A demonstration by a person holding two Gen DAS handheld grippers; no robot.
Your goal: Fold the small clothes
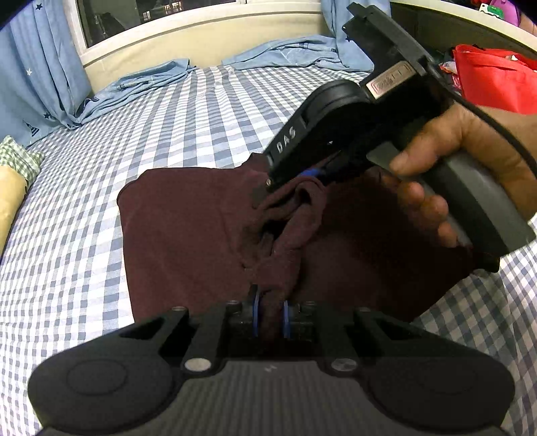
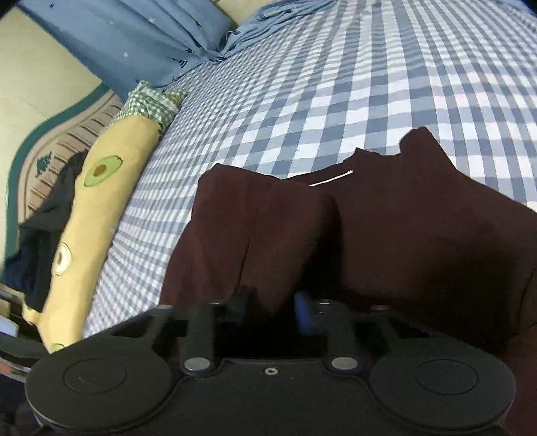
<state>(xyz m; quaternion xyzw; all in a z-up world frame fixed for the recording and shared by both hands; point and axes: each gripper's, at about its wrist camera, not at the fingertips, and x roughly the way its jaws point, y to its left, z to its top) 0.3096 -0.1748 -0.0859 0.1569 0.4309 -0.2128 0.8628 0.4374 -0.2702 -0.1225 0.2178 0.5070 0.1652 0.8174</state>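
The left gripper (image 1: 270, 313) is clamped on a bunched fold of the maroon garment (image 1: 188, 234), its blue-edged pads nearly together with the cloth squeezed between them. Just ahead of it and slightly to the right, the right gripper (image 1: 265, 189) comes down into the same ridge of fabric, a hand (image 1: 446, 174) wrapped round its grey handle; its tips pinch a raised pleat of the maroon cloth, and in its own wrist view the blurred fingers (image 2: 303, 313) stand close together with dark cloth between them. The garment spreads out flat from both tools, wider to the left of the left gripper, and lies on the blue-and-white checked bedsheet (image 1: 100, 187). Far ahead, blue curtains (image 1: 40, 73) pool on the sheet beneath a window (image 1: 161, 16). Off to the left sits a yellow pillow (image 2: 97, 204) with avocado prints, and to the far right a red bag (image 1: 493, 77)
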